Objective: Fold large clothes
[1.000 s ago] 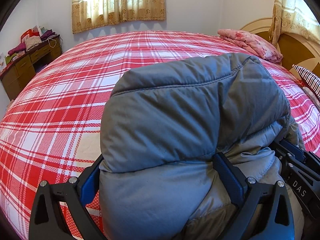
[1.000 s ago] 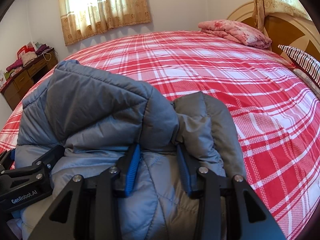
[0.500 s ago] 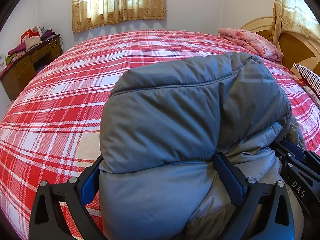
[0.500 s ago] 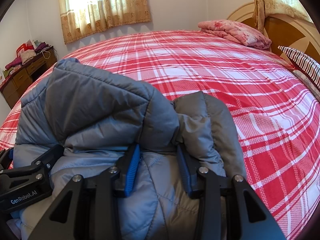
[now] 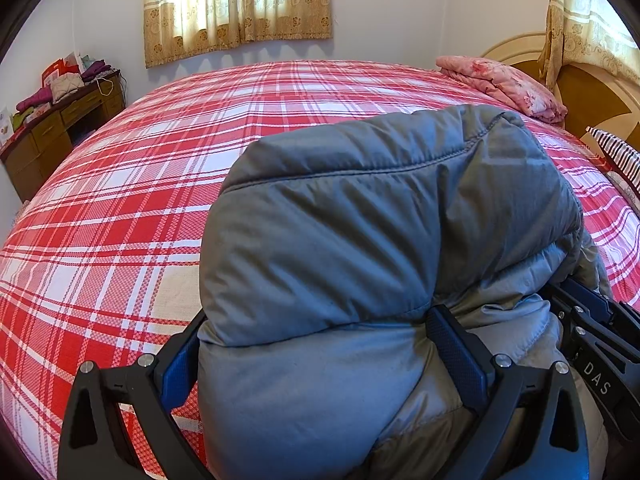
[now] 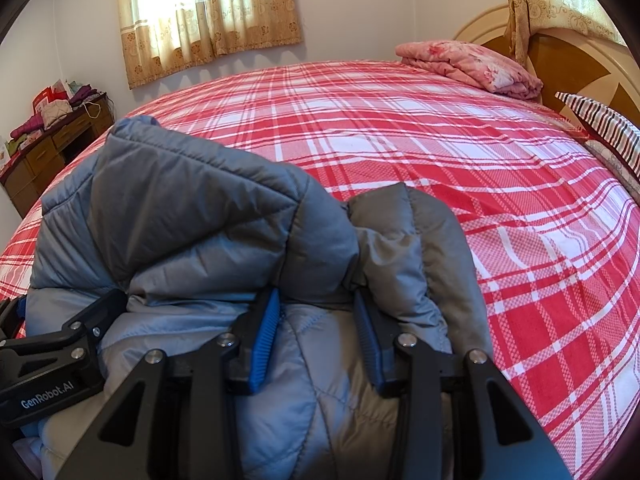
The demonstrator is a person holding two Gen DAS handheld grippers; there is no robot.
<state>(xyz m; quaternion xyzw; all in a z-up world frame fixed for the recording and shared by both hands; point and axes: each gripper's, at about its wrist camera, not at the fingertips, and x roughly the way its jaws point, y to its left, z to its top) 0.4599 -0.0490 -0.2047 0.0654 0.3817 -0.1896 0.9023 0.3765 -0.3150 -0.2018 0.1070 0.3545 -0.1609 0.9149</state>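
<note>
The left gripper (image 5: 320, 344) is spread wide around a thick fold of the grey padded jacket (image 5: 360, 240). Just beside it, the right gripper (image 6: 316, 332) pinches a narrower fold. The bundled jacket lies ahead on the red plaid bed (image 6: 440, 128).

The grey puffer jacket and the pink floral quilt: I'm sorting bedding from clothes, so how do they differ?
The grey puffer jacket is plain and bunched in a puffy heap at the near edge of the red plaid bed, with both grippers around it. The pink floral quilt is patterned, folded flatter, and lies untouched by the wooden headboard. Both are padded and rest on the bed.
</note>
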